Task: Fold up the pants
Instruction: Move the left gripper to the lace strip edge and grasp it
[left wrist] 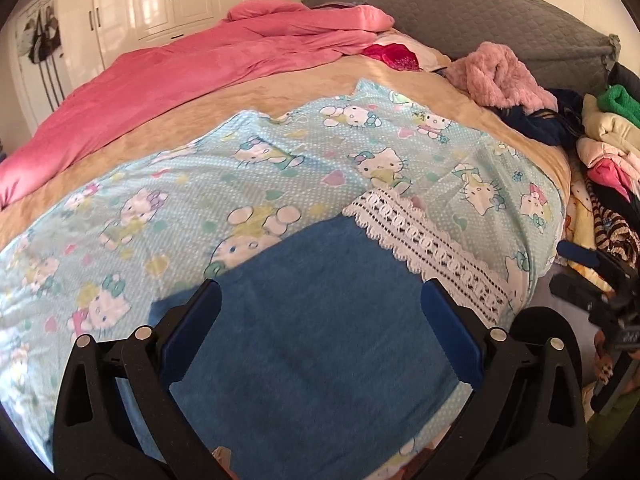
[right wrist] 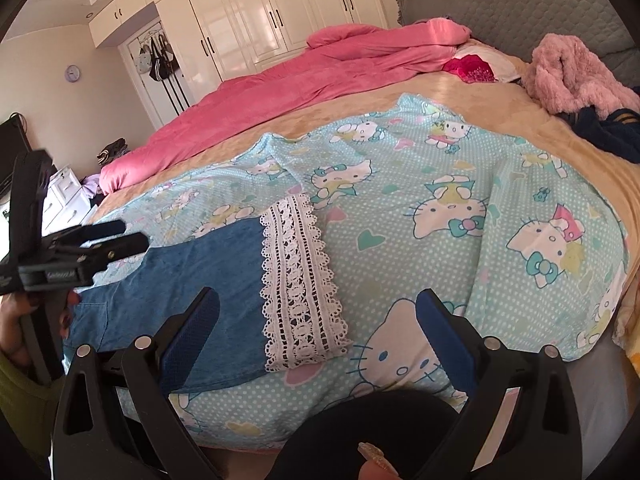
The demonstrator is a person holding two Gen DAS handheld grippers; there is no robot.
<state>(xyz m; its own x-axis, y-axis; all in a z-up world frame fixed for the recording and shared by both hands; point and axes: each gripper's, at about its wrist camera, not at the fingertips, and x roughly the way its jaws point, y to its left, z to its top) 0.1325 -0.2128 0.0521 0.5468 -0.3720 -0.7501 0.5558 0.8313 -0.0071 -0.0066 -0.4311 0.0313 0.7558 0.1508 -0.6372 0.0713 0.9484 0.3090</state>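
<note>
We are holding both grippers over the bed, and the pants [left wrist: 320, 344] — blue denim with a white lace cuff [left wrist: 430, 256] — are lying flat on a light blue Hello Kitty sheet [left wrist: 280, 152]. In the left wrist view, the left gripper [left wrist: 320, 300] is hanging with its jaws spread wide apart, gripping nothing; the denim is filling the whole gap between them and running on ahead of the tips, with the lace cuff lying just ahead of the right-hand jaw. In the right wrist view, the right gripper [right wrist: 318, 308] is also standing open and empty — the lace cuff [right wrist: 300, 280] is sitting between its jaws and just ahead of them, the denim [right wrist: 192, 280] is passing under and beyond the left-hand jaw, and bare sheet [right wrist: 500, 200] is lying ahead of the right-hand jaw. The left gripper [right wrist: 108, 236] is showing there too, far out past the left-hand jaw, above the far end of the denim. We are seeing pale lettering on its black body, but it is too blurred to read. Beyond both sets of jaws a pink duvet [right wrist: 300, 80] is lying across the bed.
</note>
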